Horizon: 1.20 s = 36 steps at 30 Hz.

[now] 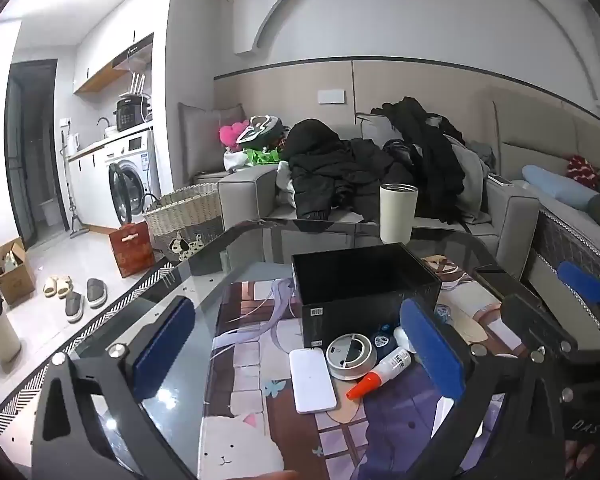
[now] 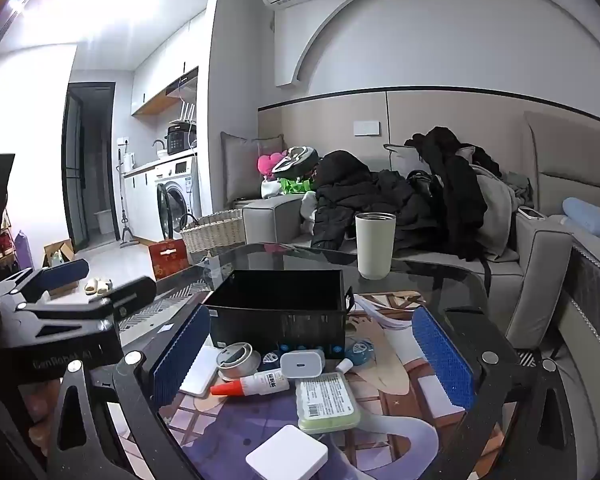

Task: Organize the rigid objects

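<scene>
Two tools, my left tool (image 1: 296, 354) and right tool (image 2: 312, 354), hung released over the glass worktop (image 1: 188, 300); small rigid items clustered before the rectangular black box (image 2: 278, 312), near a grey sofa (image 2: 540, 248).

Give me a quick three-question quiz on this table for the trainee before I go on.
1. True or false: the black box has items inside it.
2. Which lies nearest the glue bottle's orange cap: A) tin B) cup C) green case?
3. Fill in: both the left gripper and the right gripper are ____.

Key: 1 false, as far as its inside shows; 2 A; 3 open, holding nothing.
</scene>
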Each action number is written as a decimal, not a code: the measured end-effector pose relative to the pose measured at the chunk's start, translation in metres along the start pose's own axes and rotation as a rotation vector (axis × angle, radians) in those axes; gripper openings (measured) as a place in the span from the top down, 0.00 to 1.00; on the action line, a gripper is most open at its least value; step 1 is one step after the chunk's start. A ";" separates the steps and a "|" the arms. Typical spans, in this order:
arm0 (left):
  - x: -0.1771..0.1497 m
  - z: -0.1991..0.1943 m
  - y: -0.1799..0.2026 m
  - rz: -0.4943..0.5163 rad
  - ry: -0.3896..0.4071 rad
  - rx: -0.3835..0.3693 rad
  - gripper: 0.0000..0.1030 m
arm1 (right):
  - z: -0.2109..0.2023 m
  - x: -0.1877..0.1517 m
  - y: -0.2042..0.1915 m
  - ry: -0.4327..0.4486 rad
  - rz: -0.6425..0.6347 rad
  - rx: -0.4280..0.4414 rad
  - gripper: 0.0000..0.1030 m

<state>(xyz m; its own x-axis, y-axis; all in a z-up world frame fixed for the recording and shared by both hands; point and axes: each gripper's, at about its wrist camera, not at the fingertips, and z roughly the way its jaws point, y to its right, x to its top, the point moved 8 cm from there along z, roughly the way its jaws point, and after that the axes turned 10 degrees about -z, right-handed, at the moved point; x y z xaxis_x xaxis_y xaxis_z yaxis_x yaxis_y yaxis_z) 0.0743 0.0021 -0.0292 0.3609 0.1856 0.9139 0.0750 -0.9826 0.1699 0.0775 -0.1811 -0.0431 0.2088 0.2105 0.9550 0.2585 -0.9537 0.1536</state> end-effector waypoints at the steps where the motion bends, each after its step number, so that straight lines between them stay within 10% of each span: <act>1: 0.001 0.000 -0.002 -0.007 0.009 0.005 0.00 | 0.000 0.000 0.000 -0.002 0.006 0.001 0.00; 36: 0.006 -0.007 0.002 0.015 0.049 -0.023 0.00 | 0.003 -0.005 0.003 -0.007 0.016 0.009 0.00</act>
<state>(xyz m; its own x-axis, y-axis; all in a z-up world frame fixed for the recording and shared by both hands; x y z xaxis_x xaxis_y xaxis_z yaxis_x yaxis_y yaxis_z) 0.0704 0.0013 -0.0210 0.3155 0.1708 0.9334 0.0483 -0.9853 0.1640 0.0800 -0.1840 -0.0482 0.2193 0.1972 0.9555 0.2639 -0.9548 0.1364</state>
